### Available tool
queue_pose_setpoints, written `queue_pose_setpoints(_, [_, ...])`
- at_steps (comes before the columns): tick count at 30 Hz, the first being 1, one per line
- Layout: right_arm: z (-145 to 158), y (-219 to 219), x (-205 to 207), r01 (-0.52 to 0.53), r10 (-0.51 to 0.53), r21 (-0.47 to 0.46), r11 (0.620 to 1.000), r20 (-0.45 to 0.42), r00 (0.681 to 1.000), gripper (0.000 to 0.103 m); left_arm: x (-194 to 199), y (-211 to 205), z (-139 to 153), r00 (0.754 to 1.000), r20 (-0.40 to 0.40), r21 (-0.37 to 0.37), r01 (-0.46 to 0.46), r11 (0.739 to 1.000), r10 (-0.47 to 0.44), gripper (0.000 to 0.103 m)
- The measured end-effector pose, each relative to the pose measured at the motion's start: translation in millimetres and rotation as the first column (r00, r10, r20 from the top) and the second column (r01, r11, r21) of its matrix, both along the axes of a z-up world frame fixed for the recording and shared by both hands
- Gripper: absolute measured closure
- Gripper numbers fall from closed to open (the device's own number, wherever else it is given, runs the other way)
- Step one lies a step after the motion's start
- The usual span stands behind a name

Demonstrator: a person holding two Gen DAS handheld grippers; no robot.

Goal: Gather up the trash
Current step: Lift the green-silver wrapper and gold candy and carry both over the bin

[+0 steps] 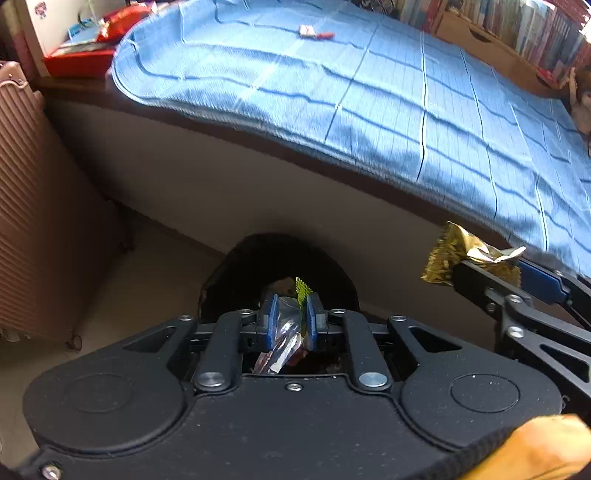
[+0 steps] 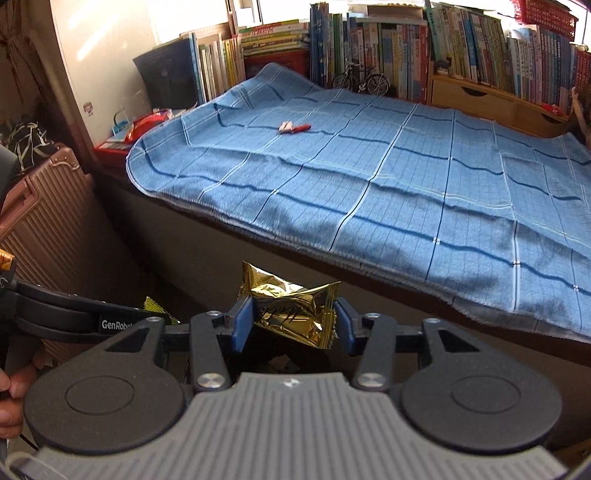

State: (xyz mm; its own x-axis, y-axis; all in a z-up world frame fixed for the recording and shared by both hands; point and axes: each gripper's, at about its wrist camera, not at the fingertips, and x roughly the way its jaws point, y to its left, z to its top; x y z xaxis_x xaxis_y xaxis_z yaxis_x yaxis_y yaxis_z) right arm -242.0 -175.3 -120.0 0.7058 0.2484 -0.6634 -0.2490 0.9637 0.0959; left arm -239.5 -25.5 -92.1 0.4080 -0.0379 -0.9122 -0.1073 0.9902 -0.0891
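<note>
We held the left gripper [image 1: 290, 317] pinching a clear wrapper [image 1: 286, 328] over the dark bin [image 1: 258, 266], the right gripper [image 2: 293, 325] clamping a gold wrapper [image 2: 291, 306] beside it, judging release best directly above the opening.

Daylight pours in from the back window [image 2: 280, 11], glare on the wall, floor by the bed [image 1: 369, 92] pretty dim, heavy fisheye bending, edges soft.
</note>
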Motion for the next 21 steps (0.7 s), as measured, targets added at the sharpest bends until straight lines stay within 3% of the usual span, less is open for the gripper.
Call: queue_pose_setpoints(21, [-51, 35, 44, -0.058, 0.052, -0.026, 0.998, -0.186, 0.981, 0.048, 31, 31, -73, 0.992, -0.119, -0.045, 0.026, 0.999, -0.032, 0.084])
